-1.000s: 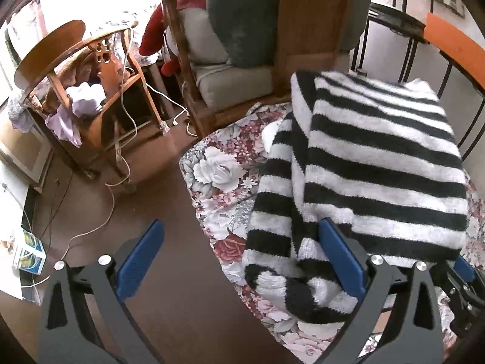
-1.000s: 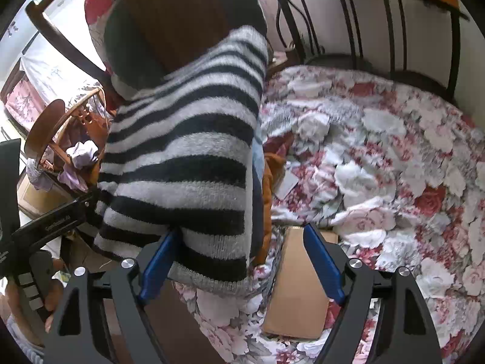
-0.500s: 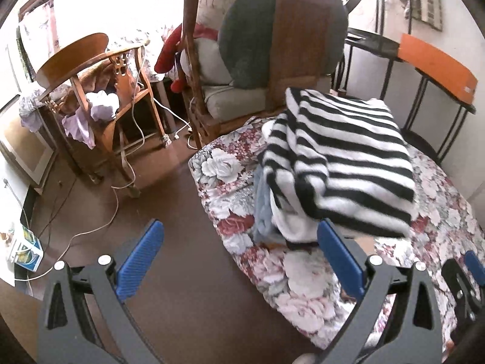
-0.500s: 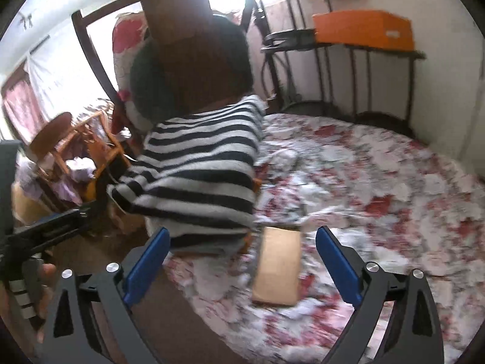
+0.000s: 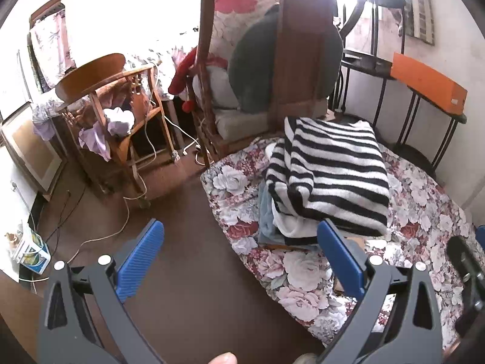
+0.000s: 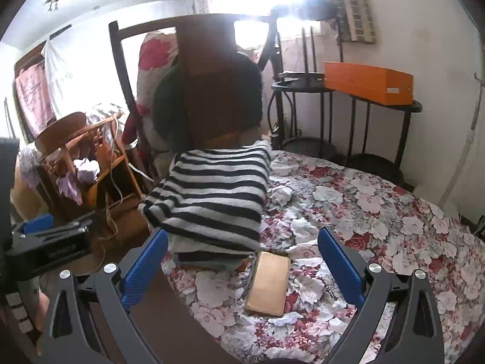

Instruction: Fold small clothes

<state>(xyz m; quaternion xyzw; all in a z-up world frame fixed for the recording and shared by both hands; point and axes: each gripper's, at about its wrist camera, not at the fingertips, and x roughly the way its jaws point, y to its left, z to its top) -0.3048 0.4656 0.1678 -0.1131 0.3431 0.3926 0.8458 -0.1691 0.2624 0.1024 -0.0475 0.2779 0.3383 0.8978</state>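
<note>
A folded black-and-white striped sweater [image 5: 333,170] lies on top of a small stack of folded clothes [image 5: 268,221] at the corner of a floral bedspread [image 5: 424,200]. It also shows in the right wrist view [image 6: 218,197]. My left gripper [image 5: 242,261] is open and empty, held back from the stack and above the floor. My right gripper [image 6: 242,267] is open and empty, in front of the stack and above a flat tan board [image 6: 269,282] on the bedspread.
A wooden chair [image 5: 272,69] with cushions stands behind the stack. A wooden rack [image 5: 115,115] with clothes and cables stands at the left. A black metal stand holds an orange box [image 6: 366,82] at the back right. Brown floor [image 5: 182,273] lies left of the bed.
Both grippers let go of the striped sweater, which now rests on the stack, and drew back and up from it. Both jaws stay open.
</note>
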